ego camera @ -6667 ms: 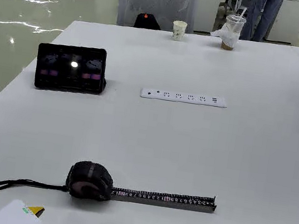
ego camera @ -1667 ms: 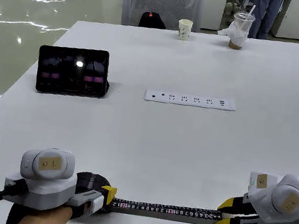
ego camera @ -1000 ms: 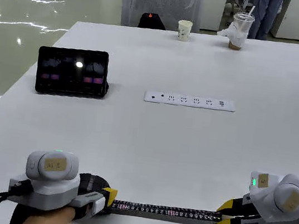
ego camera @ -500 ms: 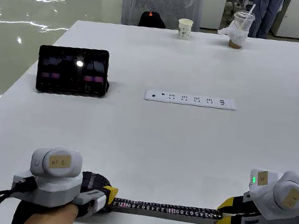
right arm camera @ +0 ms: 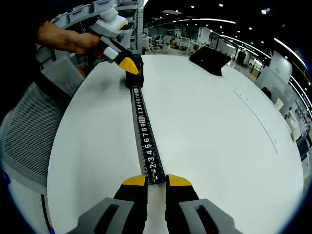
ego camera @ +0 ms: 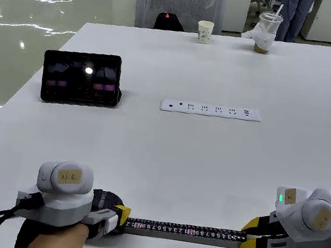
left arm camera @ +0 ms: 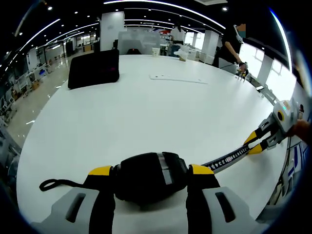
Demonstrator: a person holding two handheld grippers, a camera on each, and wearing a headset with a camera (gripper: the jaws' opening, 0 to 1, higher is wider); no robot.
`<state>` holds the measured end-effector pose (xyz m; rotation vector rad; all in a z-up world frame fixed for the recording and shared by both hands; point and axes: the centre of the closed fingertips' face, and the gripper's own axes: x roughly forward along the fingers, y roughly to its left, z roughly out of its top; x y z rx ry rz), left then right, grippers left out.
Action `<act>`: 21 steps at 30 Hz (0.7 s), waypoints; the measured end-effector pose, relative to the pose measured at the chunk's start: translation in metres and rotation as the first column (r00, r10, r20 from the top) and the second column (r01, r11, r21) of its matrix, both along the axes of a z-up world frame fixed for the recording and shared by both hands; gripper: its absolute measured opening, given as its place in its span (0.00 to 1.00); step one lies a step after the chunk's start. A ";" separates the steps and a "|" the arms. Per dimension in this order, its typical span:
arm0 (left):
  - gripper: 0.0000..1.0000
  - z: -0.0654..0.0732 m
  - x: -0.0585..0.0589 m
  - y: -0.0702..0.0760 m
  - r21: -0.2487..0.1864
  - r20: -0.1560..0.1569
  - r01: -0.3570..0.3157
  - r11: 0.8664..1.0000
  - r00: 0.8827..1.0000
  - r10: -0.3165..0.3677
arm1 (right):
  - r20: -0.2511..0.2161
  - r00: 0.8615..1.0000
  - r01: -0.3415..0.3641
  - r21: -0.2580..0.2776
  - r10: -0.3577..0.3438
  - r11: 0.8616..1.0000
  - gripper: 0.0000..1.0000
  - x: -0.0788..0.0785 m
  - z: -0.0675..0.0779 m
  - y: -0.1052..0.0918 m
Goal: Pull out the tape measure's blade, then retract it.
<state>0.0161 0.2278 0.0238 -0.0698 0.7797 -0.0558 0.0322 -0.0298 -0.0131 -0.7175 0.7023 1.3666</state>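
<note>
Left tongs point(left arm camera: 151, 170) clamp tape measure case point(ego camera: 104, 201); right tongs point(right arm camera: 156, 181), facing them, pinch blade point(right arm camera: 144, 127) by end.

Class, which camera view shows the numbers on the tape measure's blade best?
The right gripper view: the blade runs up the picture, numbers large. The head view shows it whole but small; the left gripper view, a short stretch.

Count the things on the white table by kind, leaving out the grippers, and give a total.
Tape measure: 1
Tablet: 1
Power strip: 1
Cups: 2
Total: 5
</note>
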 end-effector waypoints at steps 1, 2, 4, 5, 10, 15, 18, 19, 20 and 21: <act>0.53 0.000 0.000 0.000 -0.001 0.000 0.001 1.000 1.000 -0.001 | -0.001 1.000 0.001 -0.001 -0.001 1.000 0.10 0.000 0.000 0.000; 0.53 0.000 0.000 0.000 -0.003 0.001 0.001 1.000 1.000 -0.001 | 0.000 1.000 0.000 -0.001 0.000 1.000 0.10 0.000 0.000 0.000; 0.53 0.000 0.000 -0.001 -0.004 0.001 0.001 1.000 1.000 -0.001 | 0.000 1.000 0.001 -0.002 -0.001 1.000 0.10 0.000 0.000 0.000; 0.53 0.000 0.001 -0.001 -0.005 0.001 0.000 1.000 1.000 0.000 | -0.001 1.000 0.002 -0.002 -0.002 1.000 0.10 0.000 0.000 0.000; 0.53 0.000 0.001 -0.001 -0.010 0.006 0.000 1.000 1.000 0.000 | -0.002 1.000 -0.002 0.000 0.002 1.000 0.10 -0.001 0.001 0.004; 0.53 0.000 0.001 0.000 -0.011 0.002 -0.001 1.000 1.000 0.001 | -0.001 1.000 -0.005 -0.002 0.005 1.000 0.10 -0.001 0.000 0.005; 0.53 0.000 0.001 -0.001 -0.014 0.002 0.000 1.000 1.000 0.000 | -0.002 1.000 -0.002 -0.002 0.002 1.000 0.10 -0.001 0.001 0.005; 0.53 0.000 0.001 -0.001 -0.014 0.002 0.000 1.000 1.000 0.000 | -0.002 1.000 -0.002 -0.003 0.002 1.000 0.10 -0.001 0.000 0.005; 0.53 0.000 0.001 -0.001 -0.014 0.002 0.000 1.000 1.000 0.000 | -0.001 1.000 -0.003 -0.003 0.003 1.000 0.10 -0.001 0.000 0.005; 0.53 0.000 0.001 -0.001 -0.015 0.001 0.000 1.000 1.000 0.000 | -0.002 1.000 -0.003 -0.004 0.003 1.000 0.10 -0.001 0.000 0.005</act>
